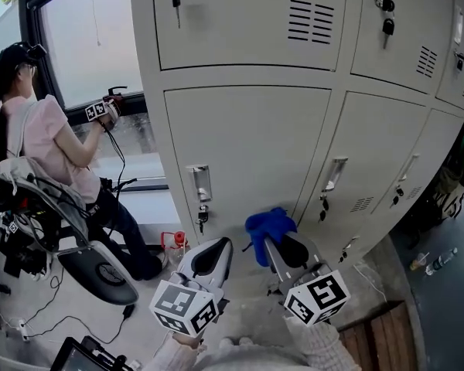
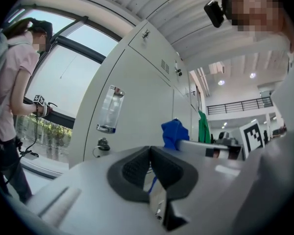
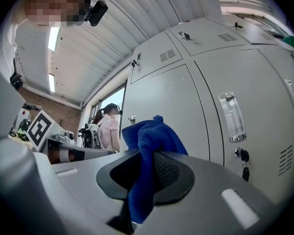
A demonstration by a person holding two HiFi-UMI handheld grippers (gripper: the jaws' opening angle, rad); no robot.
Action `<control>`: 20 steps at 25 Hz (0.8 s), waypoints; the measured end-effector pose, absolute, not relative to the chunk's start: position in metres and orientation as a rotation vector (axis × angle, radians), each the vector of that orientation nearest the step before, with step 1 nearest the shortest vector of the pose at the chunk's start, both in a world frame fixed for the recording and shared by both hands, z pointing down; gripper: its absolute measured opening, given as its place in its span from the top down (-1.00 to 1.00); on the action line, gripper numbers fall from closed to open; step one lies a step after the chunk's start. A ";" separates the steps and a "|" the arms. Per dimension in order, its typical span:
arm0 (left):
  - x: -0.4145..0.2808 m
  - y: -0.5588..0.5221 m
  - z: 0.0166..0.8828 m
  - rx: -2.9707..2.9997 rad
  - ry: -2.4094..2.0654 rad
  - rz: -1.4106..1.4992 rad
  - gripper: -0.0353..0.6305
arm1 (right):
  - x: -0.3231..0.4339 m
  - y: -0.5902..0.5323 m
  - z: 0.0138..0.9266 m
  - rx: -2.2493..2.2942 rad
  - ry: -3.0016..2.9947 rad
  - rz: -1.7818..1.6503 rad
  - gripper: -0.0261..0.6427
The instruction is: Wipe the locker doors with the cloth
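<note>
1. Head view: the right gripper (image 1: 281, 243) points at the grey locker doors (image 1: 247, 149) with a blue cloth (image 1: 269, 226) bunched at its tip. The cloth is low before the door, near the key lock (image 1: 203, 216); whether it touches the metal is hard to tell from this angle. The left gripper (image 1: 210, 258) is just beside the right one. A person in a pink shirt (image 1: 50, 141) is at the window on the left.
2. Left gripper view: its jaws are pressed together with nothing between them. The cloth shows beyond them to the right, and a door handle (image 2: 110, 109) up to the left.
3. Right gripper view: its jaws are clamped on the cloth, which bulges above them and hangs down between the pads.
</note>
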State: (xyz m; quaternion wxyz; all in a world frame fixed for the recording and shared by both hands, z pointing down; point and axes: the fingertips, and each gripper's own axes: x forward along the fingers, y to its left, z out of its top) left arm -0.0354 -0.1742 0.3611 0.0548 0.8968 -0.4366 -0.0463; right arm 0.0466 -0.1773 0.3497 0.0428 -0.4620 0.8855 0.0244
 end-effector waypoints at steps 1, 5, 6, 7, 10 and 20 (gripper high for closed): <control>-0.038 -0.175 0.363 2.709 -1.330 -0.149 0.89 | 0.047 -0.177 0.350 -1.412 2.714 0.078 0.75; -0.039 -0.178 0.368 2.675 -1.329 -0.170 0.89 | 0.044 -0.175 0.353 -1.401 2.745 0.081 0.75; -0.038 -0.178 0.369 2.675 -1.329 -0.170 0.89 | 0.043 -0.174 0.354 -1.396 2.749 0.080 0.75; -0.037 -0.178 0.369 2.674 -1.328 -0.172 0.89 | 0.042 -0.174 0.354 -1.393 2.753 0.079 0.75; -0.037 -0.181 0.369 2.661 -1.330 -0.186 0.89 | 0.041 -0.173 0.356 -1.389 2.767 0.075 0.75; -0.034 -0.181 0.371 2.673 -1.329 -0.158 0.89 | 0.035 -0.174 0.368 -1.353 2.820 0.046 0.75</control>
